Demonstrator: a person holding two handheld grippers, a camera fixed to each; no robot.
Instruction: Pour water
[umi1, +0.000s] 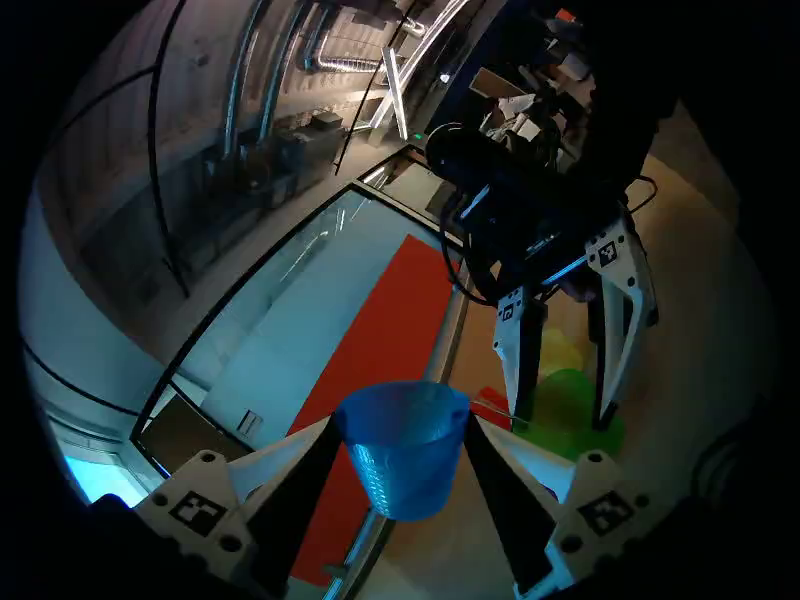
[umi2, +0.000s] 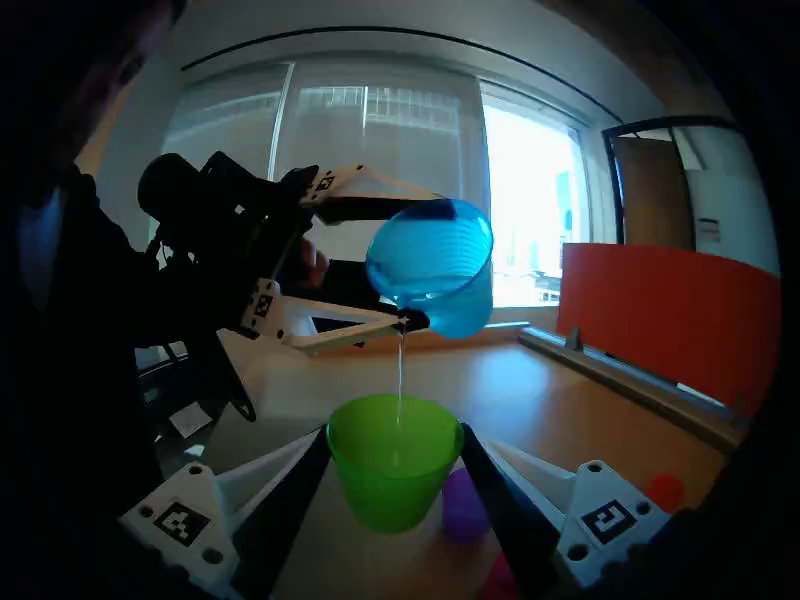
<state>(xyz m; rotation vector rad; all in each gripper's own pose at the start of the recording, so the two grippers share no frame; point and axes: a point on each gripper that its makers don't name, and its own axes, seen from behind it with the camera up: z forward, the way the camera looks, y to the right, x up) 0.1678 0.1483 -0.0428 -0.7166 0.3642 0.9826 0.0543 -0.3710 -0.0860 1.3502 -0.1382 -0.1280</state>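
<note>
While pouring, table: underneath, handy for drips.
Blue cup: pinched in left gripper, tipped up high to aim straight down.
Green cup: squeezed by right gripper, upright right below to catch.
Water: thin thread landing inside green cup.

Wooden table, small purple object on it, red round object nearby

Left gripper pinching blue cup, tipped on its side, up at 12 o'clock from right gripper, that one squeezing green cup
</note>
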